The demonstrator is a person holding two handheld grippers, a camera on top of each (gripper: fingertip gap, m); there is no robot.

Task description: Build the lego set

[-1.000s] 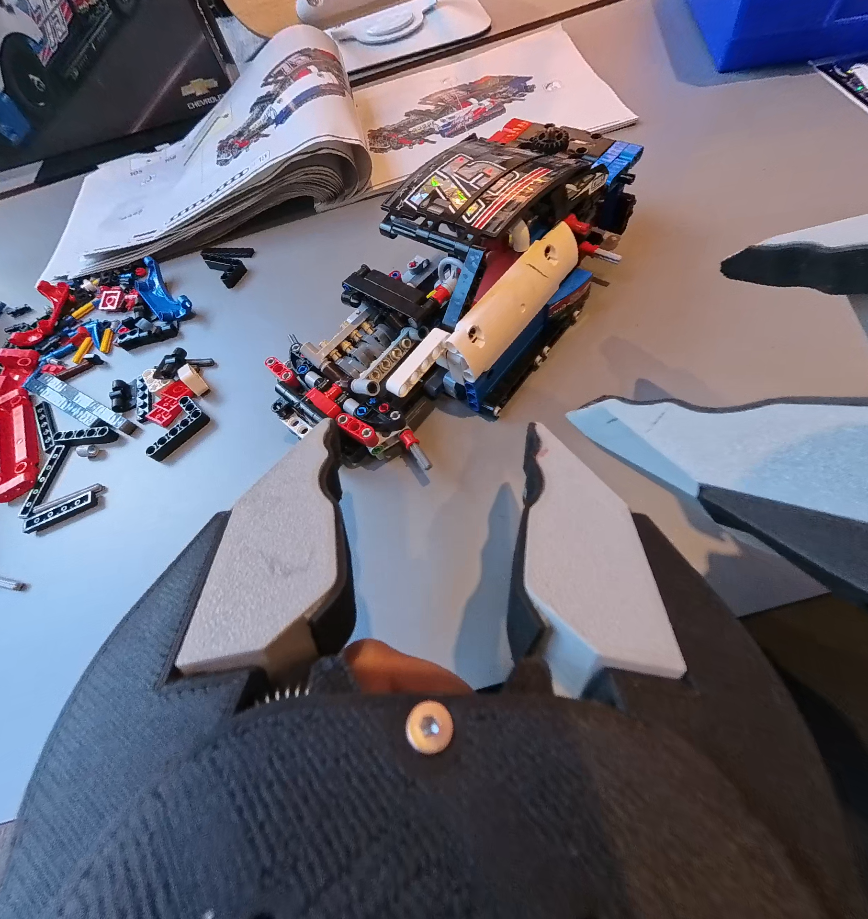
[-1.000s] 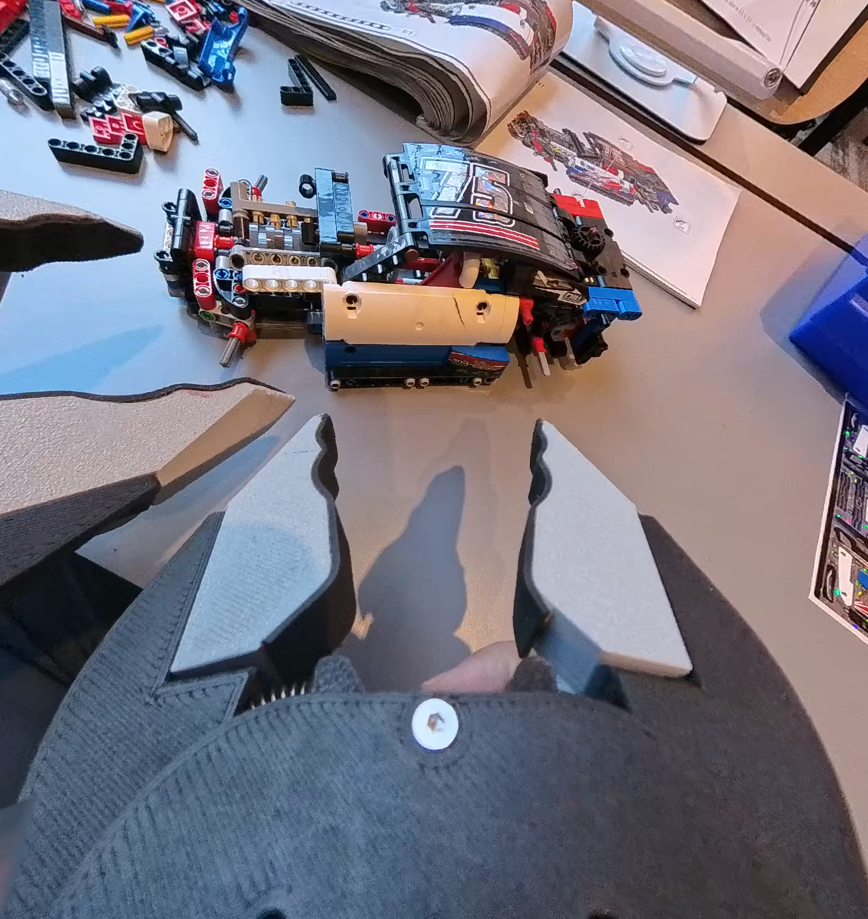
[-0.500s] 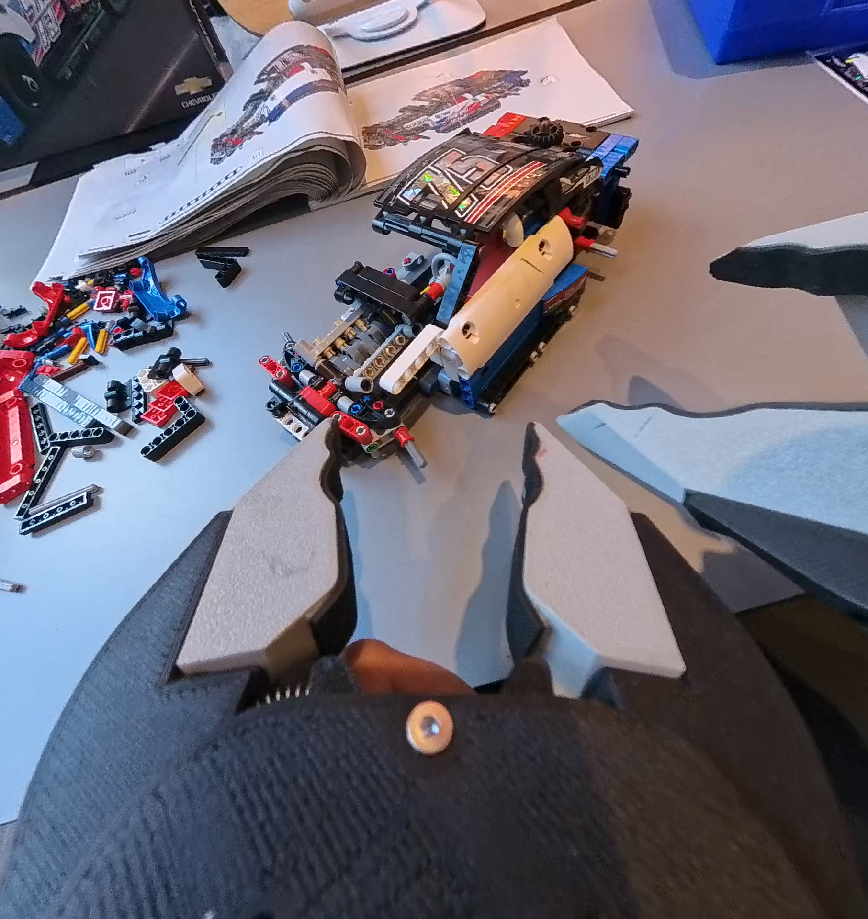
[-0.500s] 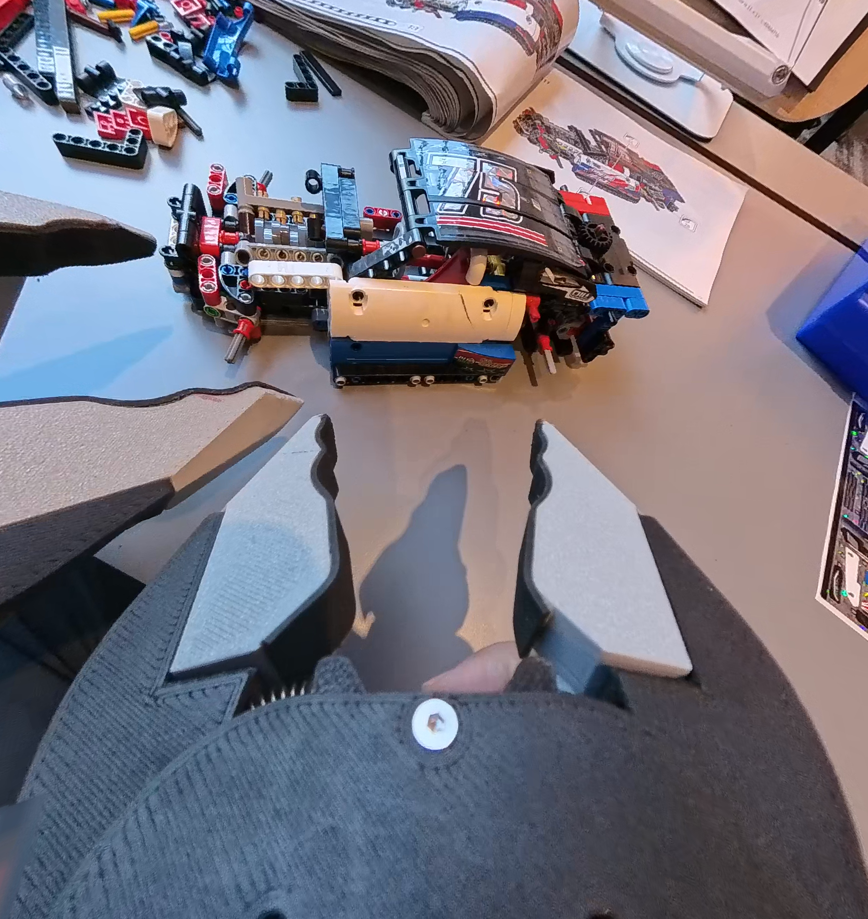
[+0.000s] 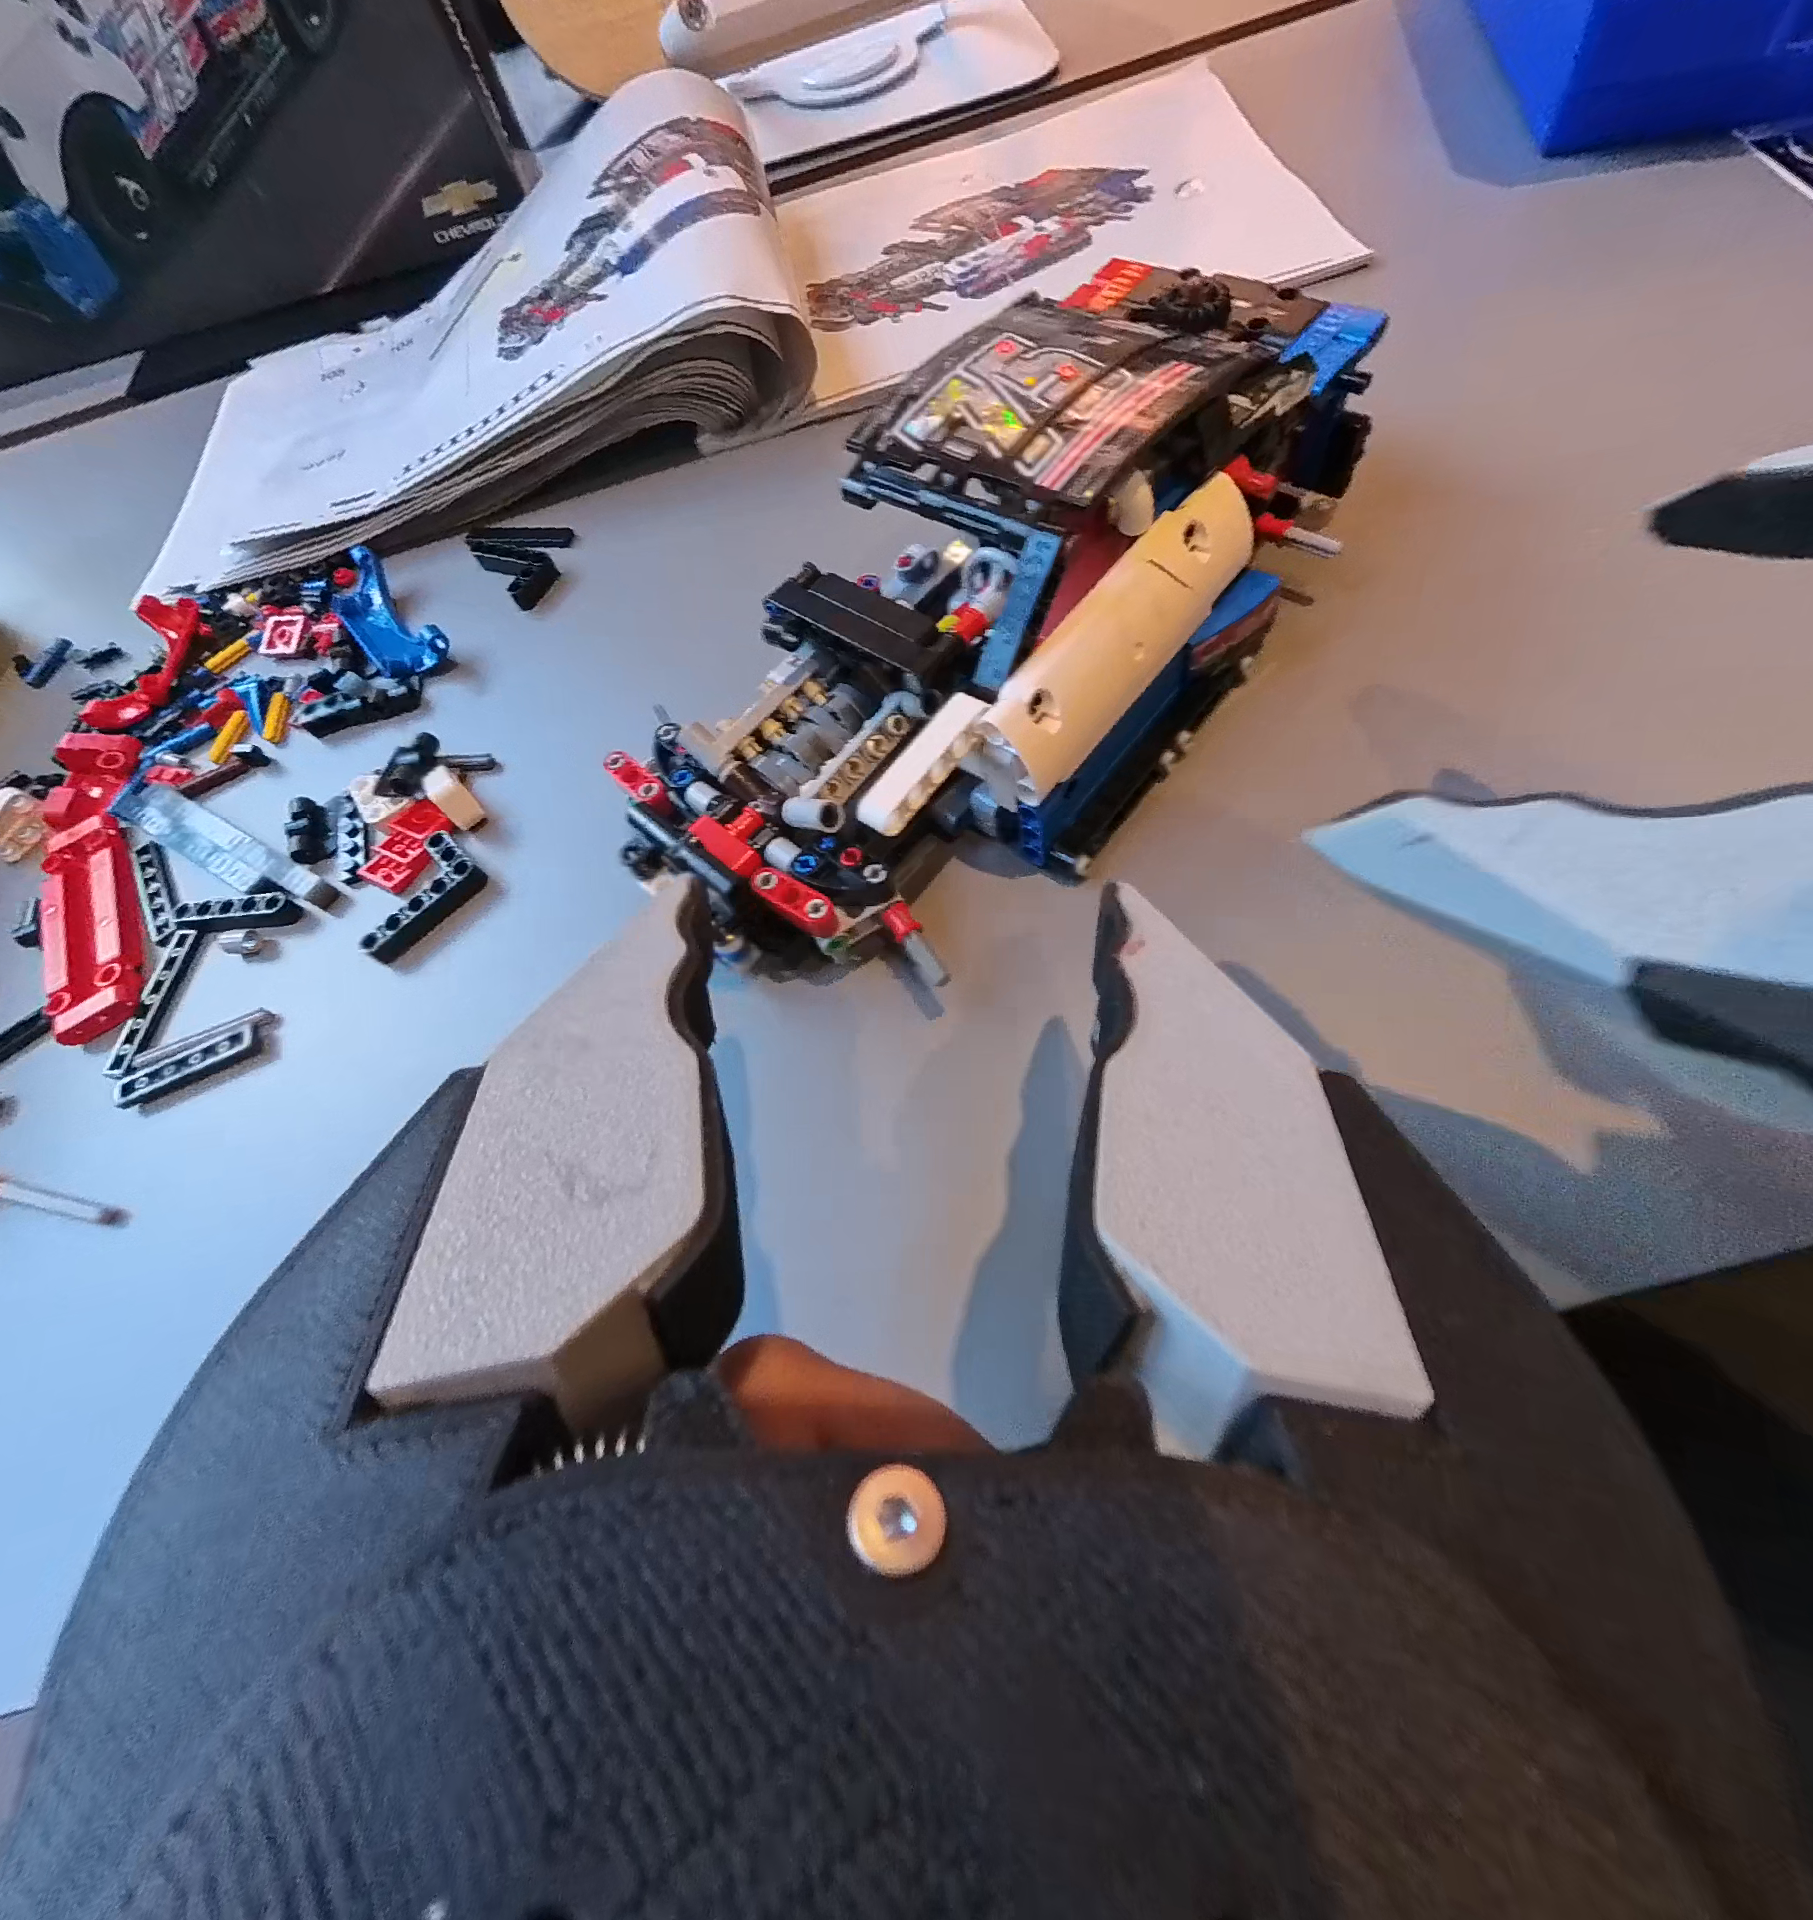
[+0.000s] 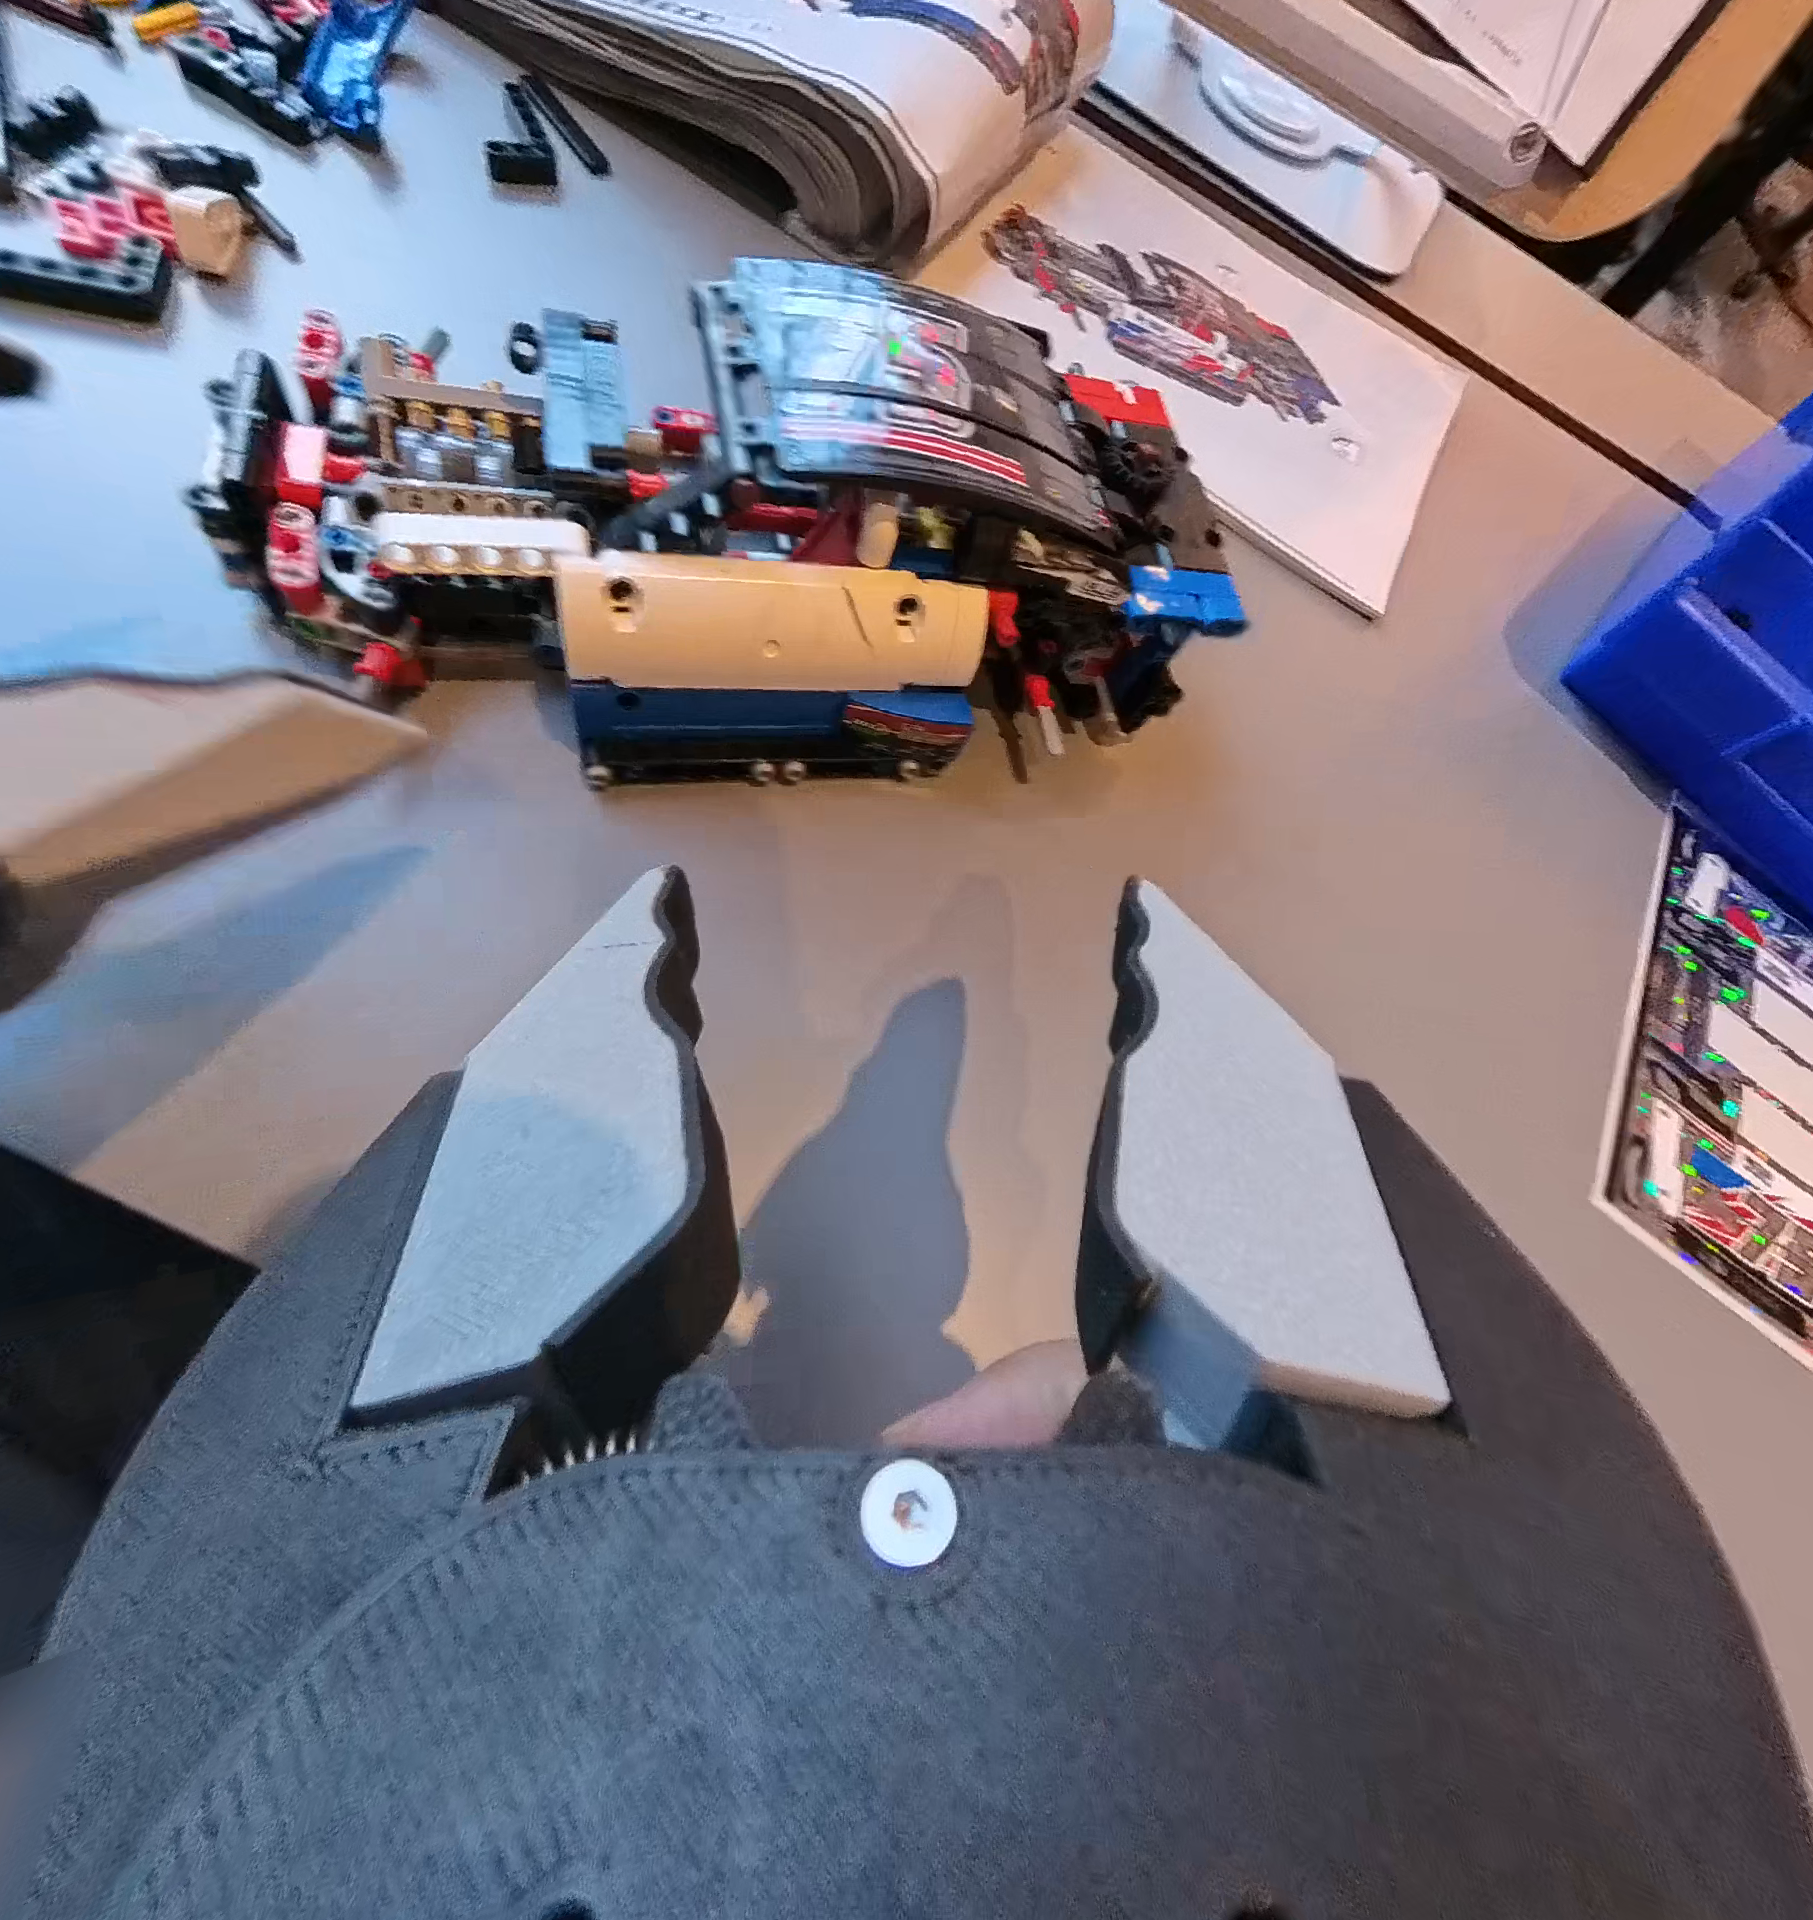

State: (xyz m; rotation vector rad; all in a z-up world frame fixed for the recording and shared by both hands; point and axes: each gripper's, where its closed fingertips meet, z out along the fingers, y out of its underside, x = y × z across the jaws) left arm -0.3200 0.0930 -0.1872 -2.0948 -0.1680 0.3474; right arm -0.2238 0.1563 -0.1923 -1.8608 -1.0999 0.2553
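A half-built lego car (image 5: 995,665) with a black roof, white side panel and blue sill lies on the grey table (image 5: 466,1039); it also shows in the right wrist view (image 6: 756,561). My left gripper (image 5: 897,914) is open and empty, just short of the car's front end. My right gripper (image 6: 902,894) is open and empty, a little in front of the car's side. Each gripper's fingers show at the edge of the other's view. Loose lego parts (image 5: 185,790) lie in a pile left of the car.
An open instruction booklet (image 5: 590,312) lies behind the car, the set's box (image 5: 206,156) behind it. A blue bin (image 6: 1754,623) and a sticker sheet (image 6: 1754,1143) are on the right. A white stand base (image 5: 860,62) sits at the back.
Both grippers have drifted slightly, so the car sits a little higher and farther in the right wrist view. Both stay open. The car and parts have not moved.
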